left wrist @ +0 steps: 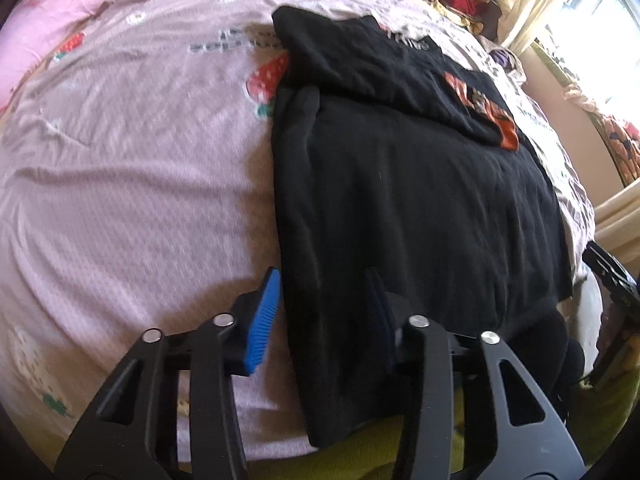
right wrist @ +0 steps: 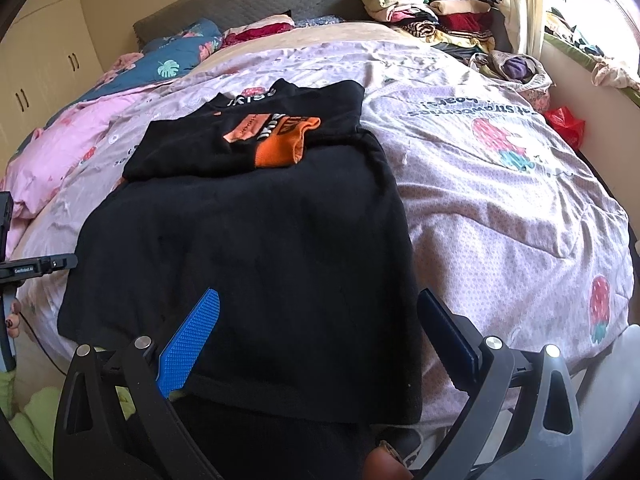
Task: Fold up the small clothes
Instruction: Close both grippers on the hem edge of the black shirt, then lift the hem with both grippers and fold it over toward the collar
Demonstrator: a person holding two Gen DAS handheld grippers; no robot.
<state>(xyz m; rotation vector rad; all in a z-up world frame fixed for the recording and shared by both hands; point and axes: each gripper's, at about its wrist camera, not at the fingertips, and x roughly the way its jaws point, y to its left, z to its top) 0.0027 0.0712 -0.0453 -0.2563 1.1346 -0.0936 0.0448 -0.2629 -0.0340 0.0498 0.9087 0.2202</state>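
A black garment (left wrist: 416, 216) with an orange print (left wrist: 486, 110) lies on the bed, its far part folded back over itself. It also shows in the right wrist view (right wrist: 248, 252), with the orange print (right wrist: 276, 140) on the folded part. My left gripper (left wrist: 324, 320) is open and empty, its jaws astride the garment's near left edge. My right gripper (right wrist: 320, 340) is open and empty, its jaws astride the garment's near right edge. Neither gripper holds cloth.
The bed has a pale pink strawberry-print cover (right wrist: 500, 208). A pink quilt (right wrist: 60, 152) and a blue leaf-print pillow (right wrist: 172, 60) lie at the far left. Stacked folded clothes (right wrist: 436, 12) sit at the head, by the window. A red bag (right wrist: 564, 124) lies beside the bed.
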